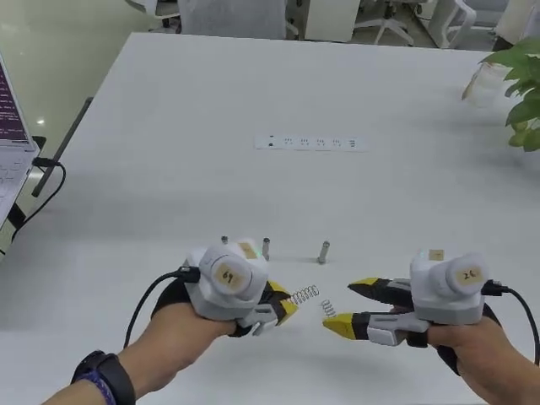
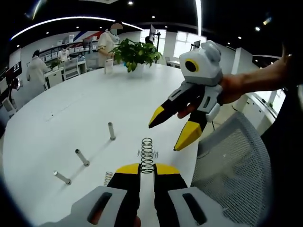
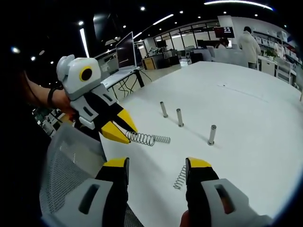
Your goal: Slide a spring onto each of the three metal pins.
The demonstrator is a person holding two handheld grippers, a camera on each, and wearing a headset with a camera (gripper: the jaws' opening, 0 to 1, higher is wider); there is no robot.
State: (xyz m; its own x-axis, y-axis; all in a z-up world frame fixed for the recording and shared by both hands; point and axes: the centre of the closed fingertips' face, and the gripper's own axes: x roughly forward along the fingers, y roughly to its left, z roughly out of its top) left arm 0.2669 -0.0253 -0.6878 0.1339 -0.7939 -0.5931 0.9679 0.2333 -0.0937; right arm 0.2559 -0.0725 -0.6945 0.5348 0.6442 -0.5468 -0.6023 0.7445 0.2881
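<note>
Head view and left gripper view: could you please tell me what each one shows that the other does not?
The head view brings the power strip, the laptop at the table's edge and the left gripper seen from outside. The left gripper view brings a grey mesh chair back close by and people near distant shelves. Both share the three metal pins, the potted plant, the open right gripper and the spring pinched in the left gripper.

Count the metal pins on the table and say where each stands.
3, upright in a row on the white table: the left pin just past the left gripper in the head view, the middle pin beside it, and the right pin. None seems hidden.
</note>
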